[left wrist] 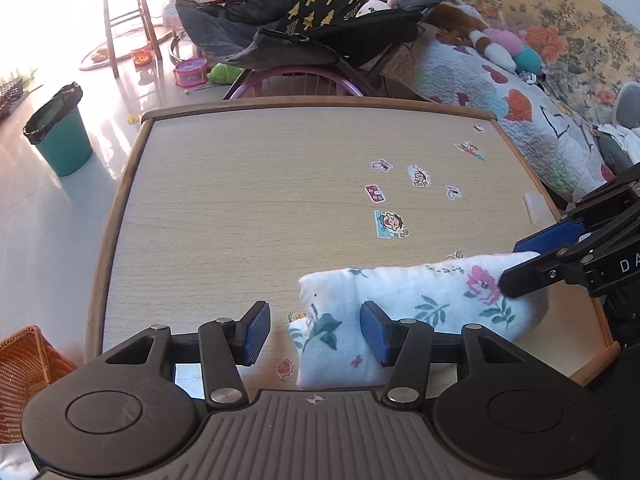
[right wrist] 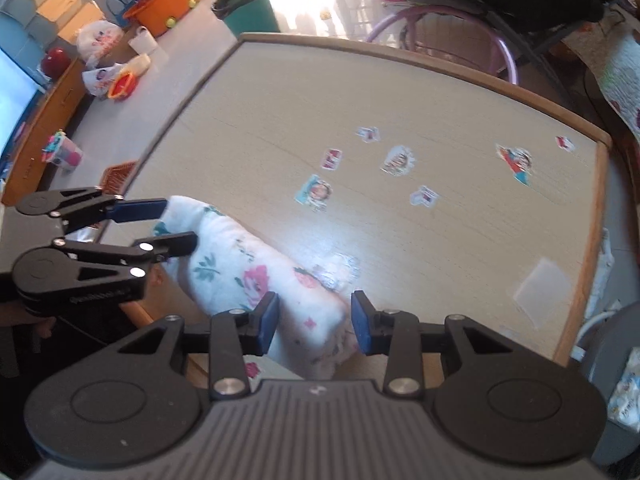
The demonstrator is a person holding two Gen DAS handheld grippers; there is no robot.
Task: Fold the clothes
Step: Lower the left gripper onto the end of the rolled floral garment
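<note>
The white floral-print folded cloth (left wrist: 404, 312) lies along the near edge of the light wood-grain table with a darker rounded rim (left wrist: 240, 200), and its near part is hidden behind both gripper bodies, so the number of its layers cannot be counted. In the left wrist view the left gripper (left wrist: 314, 330) stands about half open; its right blue pad sits over the cloth's left end, its left pad over bare table, and nothing is clamped. The right gripper (right wrist: 314, 322) straddles the cloth's other end with a small gap at each pad, though blur makes contact hard to judge. Its body, cut off at the left view's edge, shows the letters "DA"; the rest is out of frame. About eight small cartoon stickers (left wrist: 390, 224) are scattered on the table's right half, their print too small to read. One teal waste bin with a black liner (left wrist: 60, 130) stands on the floor.
</note>
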